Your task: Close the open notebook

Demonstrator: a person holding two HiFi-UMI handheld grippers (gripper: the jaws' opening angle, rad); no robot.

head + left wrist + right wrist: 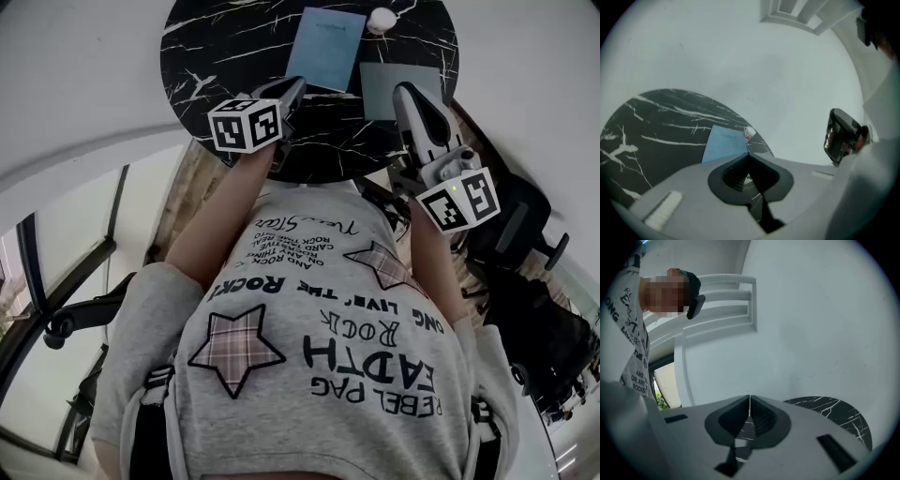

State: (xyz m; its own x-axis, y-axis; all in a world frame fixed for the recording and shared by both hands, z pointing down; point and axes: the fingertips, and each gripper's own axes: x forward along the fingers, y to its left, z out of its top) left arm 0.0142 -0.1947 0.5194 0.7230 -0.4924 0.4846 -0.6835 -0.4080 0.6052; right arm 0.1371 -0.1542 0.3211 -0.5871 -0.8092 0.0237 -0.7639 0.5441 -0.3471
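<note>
A light blue notebook [326, 47] lies flat with its cover up on the round black marble table [216, 47]; it also shows in the left gripper view [723, 143]. My left gripper [298, 86] hangs above the table, just near and left of the notebook. Its jaws [748, 155] are shut with nothing between them. My right gripper [405, 92] is held over the table's right side, above a grey-blue flat book or pad [398, 70]. Its jaws [749, 399] are shut and empty, pointing at the white wall.
A small white and pink object [381, 19] sits at the table's far edge beside the notebook [749, 133]. Dark office chairs stand to the right [525, 216] and to the left [84, 314]. The white wall rises behind the table.
</note>
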